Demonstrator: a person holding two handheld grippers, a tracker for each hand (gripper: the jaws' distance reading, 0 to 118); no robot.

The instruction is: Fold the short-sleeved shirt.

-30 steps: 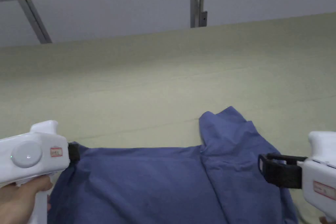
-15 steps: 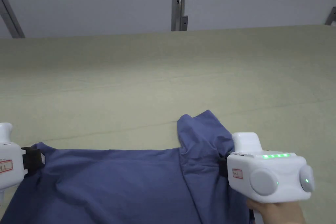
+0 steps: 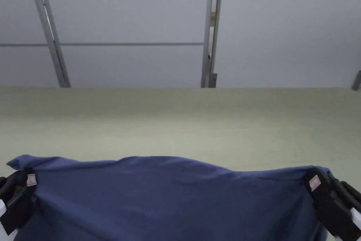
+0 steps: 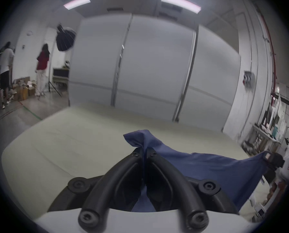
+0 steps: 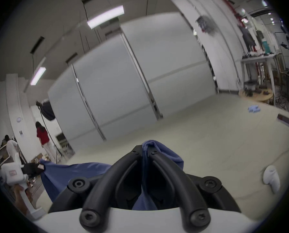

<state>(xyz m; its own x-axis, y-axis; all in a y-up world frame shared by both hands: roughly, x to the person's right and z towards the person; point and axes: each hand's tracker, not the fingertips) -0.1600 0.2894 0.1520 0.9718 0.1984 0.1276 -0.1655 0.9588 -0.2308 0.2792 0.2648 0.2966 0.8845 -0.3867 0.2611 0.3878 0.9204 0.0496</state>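
The short-sleeved shirt (image 3: pixel 169 196) is hanging stretched between the left gripper (image 4: pixel 144 153) and right gripper (image 5: pixel 144 150), each clamping a corner, probably to spread it flat on the table (image 3: pixel 176 118).

The head view looks forward and low across the desk (image 3: pixel 183 118) toward grey wall panels (image 3: pixel 134 23). Both gripper views sit close behind their own jaws, facing the same panels — each catches the other gripper far off.
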